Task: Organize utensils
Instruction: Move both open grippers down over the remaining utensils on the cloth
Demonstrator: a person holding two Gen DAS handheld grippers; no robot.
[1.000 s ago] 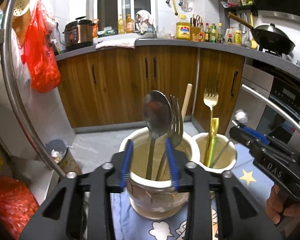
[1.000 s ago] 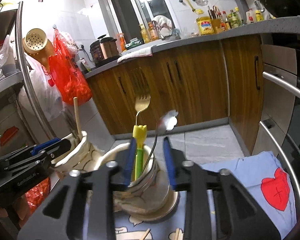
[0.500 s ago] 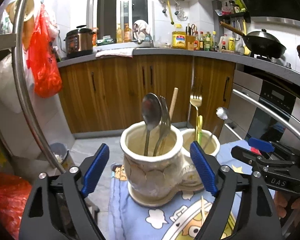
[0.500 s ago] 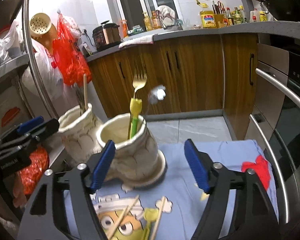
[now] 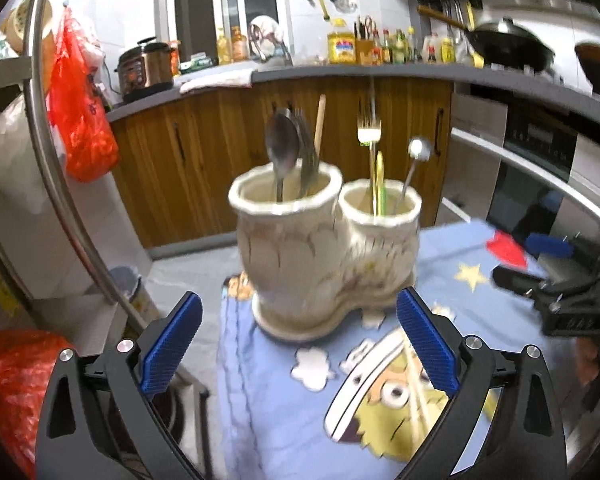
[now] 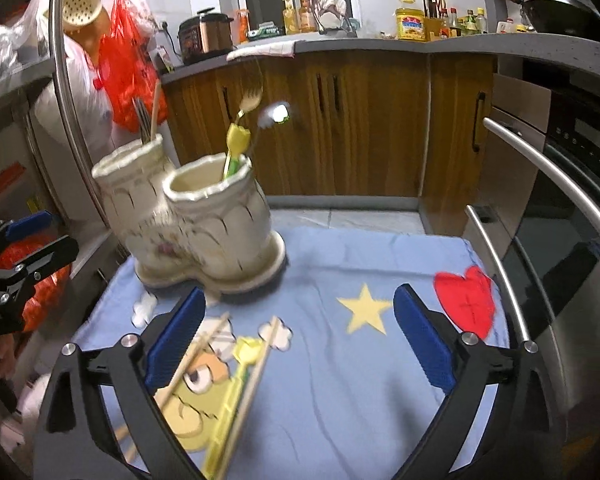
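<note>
Kitchen clutter rings a light-blue cartoon-print cloth (image 6: 340,360) spread on a small table.

Nearest, both tools are released: the left gripper (image 5: 300,344) and the right gripper (image 6: 300,340) have just been opening, and their blue pads now stand wide with nothing between them.

Just ahead of the right gripper, at about 7 o'clock in its view, two pale wooden chopsticks (image 6: 236,384) and a yellow-green plastic-handled utensil (image 6: 230,408) lie flat on the cloth. Their long axes run roughly 1 o'clock to 7 o'clock, far ends toward the holder. These look like what is left to sort.

Beyond them, at 11 o'clock, stands the cream double-cup ceramic utensil holder (image 5: 324,248), upright at the cloth's far edge. Its larger cup holds a steel spoon (image 5: 282,148), a steel fork (image 5: 306,148) and a wooden stick (image 5: 320,120); its smaller cup holds a gold fork (image 5: 369,132), a yellow-green handled piece and a small round-headed spoon (image 5: 418,150), all handle-down and near vertical (the small spoon leans toward 1 o'clock).

I judge the job mostly done, with the loose pieces still to go in.
</note>
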